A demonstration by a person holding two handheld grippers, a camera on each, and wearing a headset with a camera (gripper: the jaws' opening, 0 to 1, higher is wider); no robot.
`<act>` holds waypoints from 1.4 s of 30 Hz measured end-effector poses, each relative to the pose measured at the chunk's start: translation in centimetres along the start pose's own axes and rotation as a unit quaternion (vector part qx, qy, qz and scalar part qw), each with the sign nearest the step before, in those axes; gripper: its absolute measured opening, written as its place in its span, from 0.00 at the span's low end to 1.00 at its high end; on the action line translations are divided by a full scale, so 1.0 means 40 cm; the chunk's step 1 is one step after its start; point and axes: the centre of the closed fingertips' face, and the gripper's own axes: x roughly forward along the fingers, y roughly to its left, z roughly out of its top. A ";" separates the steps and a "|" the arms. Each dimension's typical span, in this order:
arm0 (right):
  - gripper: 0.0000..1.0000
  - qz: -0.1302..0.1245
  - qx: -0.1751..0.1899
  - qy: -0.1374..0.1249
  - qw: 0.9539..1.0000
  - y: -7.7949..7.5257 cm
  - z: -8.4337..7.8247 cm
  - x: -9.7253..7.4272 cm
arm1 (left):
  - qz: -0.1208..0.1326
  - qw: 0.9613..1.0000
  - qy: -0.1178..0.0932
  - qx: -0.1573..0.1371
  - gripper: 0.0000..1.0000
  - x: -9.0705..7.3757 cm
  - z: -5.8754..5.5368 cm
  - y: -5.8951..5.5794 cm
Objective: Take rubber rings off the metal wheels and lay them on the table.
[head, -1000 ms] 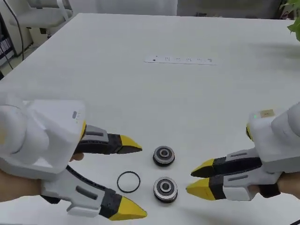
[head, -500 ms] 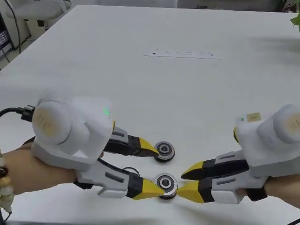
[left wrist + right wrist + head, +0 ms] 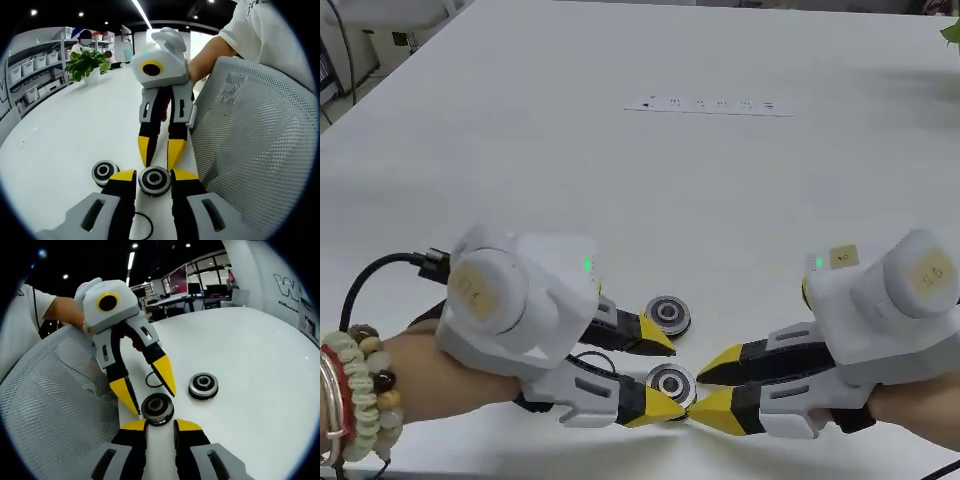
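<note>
Here is the near metal wheel [image 3: 672, 383], flat on the white tabletop [image 3: 620, 180] close to its front edge, and both tools meet on it. The left gripper [image 3: 667, 375] has its jaws spread to either side of that wheel, yellow tips just beside the rim; we cannot tell whether they actually press on it. From the opposite side the right gripper [image 3: 700, 393] points in, jaws only narrowly parted and holding nothing, tips right at the wheel's edge. Just behind lies the second metal wheel [image 3: 667, 314], also flat, near the first but apart from it. In the right gripper view we catch a loose rubber ring [image 3: 155, 379] lying on the tabletop behind the left gripper's jaws. Farther back, a socket strip [image 3: 708, 104] sits in the tabletop.
</note>
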 end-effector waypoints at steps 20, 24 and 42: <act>0.14 -0.017 -0.033 -0.012 0.999 0.002 -0.003 0.007 | 0.022 0.999 -0.028 0.010 0.09 0.000 -0.007 -0.008; 0.13 -0.019 -0.043 -0.012 0.999 0.002 -0.003 0.010 | 0.019 0.999 -0.032 0.003 0.09 -0.002 -0.006 -0.007; 0.10 -0.024 -0.076 -0.018 0.997 0.001 -0.004 0.006 | 0.021 0.998 -0.053 0.013 0.07 -0.005 -0.005 -0.007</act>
